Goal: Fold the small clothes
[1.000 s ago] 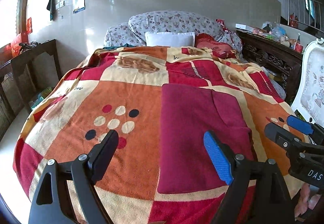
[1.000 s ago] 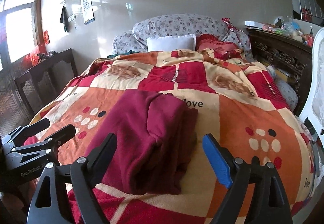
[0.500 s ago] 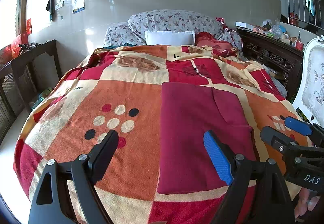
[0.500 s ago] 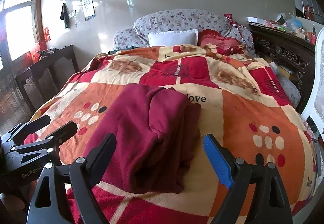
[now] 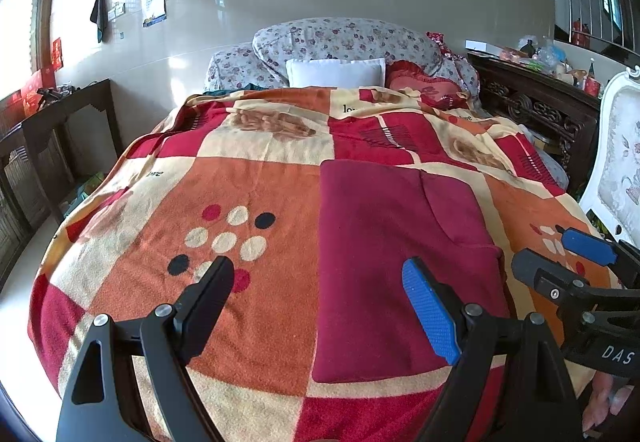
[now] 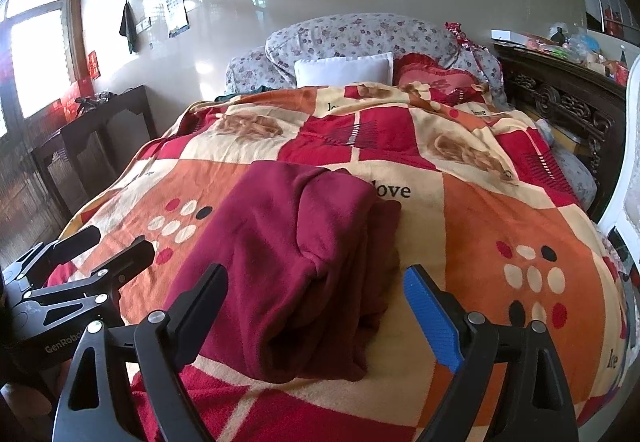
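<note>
A dark red garment (image 5: 396,250) lies folded into a long rectangle on the patchwork blanket (image 5: 248,194); in the right wrist view it (image 6: 296,258) lies straight ahead. My left gripper (image 5: 320,294) is open and empty, hovering near the garment's front left part. My right gripper (image 6: 316,302) is open and empty above the garment's near end. The right gripper also shows at the right edge of the left wrist view (image 5: 560,262), beside the garment, and the left gripper at the left of the right wrist view (image 6: 96,254).
Floral pillows (image 5: 340,42), a white cushion (image 5: 336,72) and a red heart cushion (image 5: 420,84) lie at the bed's head. A dark carved cabinet (image 5: 536,106) and a white chair (image 5: 620,162) stand on the right, a dark side table (image 5: 60,122) on the left.
Both grippers have drifted slightly; the right gripper has come a little nearer over the garment. Both stay open. The garment has not moved.
</note>
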